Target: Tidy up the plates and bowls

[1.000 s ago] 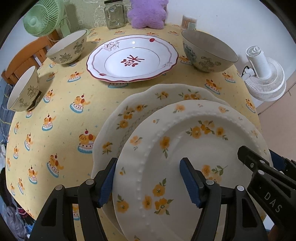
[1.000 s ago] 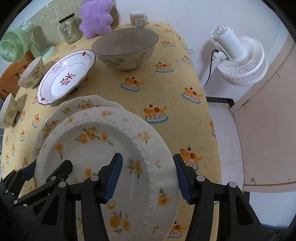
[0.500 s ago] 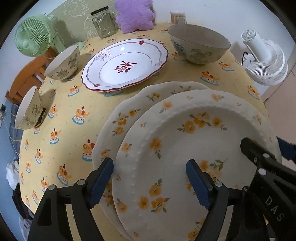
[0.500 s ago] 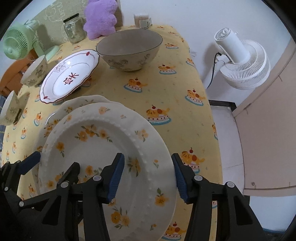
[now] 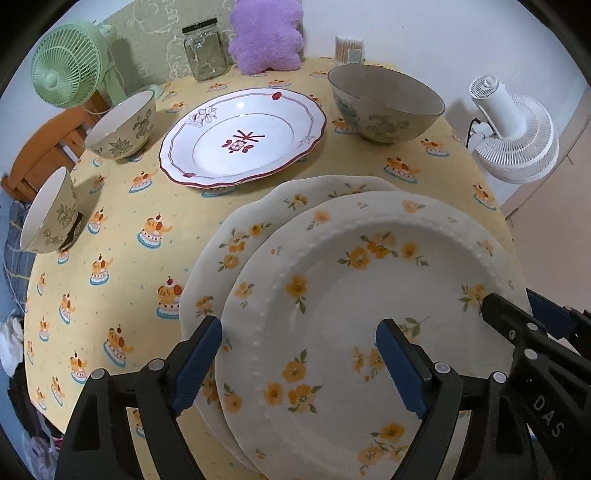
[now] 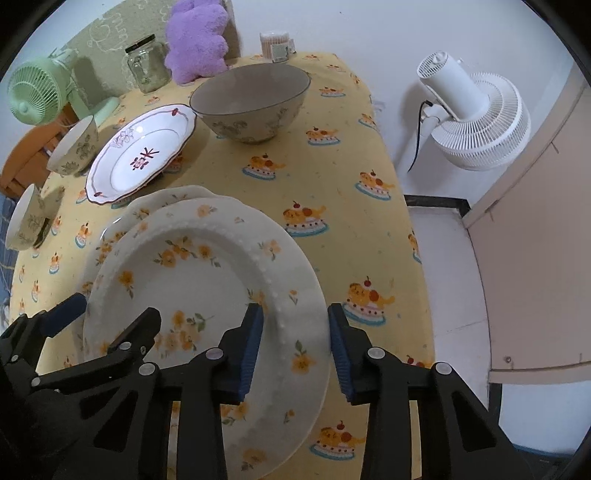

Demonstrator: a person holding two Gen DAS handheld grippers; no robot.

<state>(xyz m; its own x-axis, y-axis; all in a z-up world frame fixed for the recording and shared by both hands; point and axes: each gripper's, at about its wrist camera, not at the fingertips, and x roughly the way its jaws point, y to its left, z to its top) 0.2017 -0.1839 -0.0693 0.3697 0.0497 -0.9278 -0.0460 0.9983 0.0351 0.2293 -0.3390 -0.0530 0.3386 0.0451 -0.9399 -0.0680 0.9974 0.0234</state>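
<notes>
Two white plates with orange flowers lie stacked on the yellow tablecloth: a beaded plate (image 5: 369,314) (image 6: 199,295) on top of a scalloped plate (image 5: 258,218) (image 6: 162,201), shifted to the right of it. My left gripper (image 5: 299,365) straddles the stack's left rim. Its jaws are opening and the pads are clear of the plates. My right gripper (image 6: 295,349) is closing with the beaded plate's right rim between its blue pads, which are close to the rim but not clamped on it. A red-trimmed plate (image 5: 243,136), a large bowl (image 5: 384,107) and two small bowls (image 5: 122,129) (image 5: 48,214) stand farther back.
At the table's far edge are a green fan (image 5: 66,66), a glass jar (image 5: 205,53), a purple plush (image 5: 267,35) and a toothpick box (image 5: 349,48). A white floor fan (image 6: 476,122) stands right of the table, whose right edge (image 6: 417,258) drops to the floor.
The left jaws have spread wider over the stack's left rim. The right jaws have narrowed around the beaded plate's right rim. Neither plate has shifted.
</notes>
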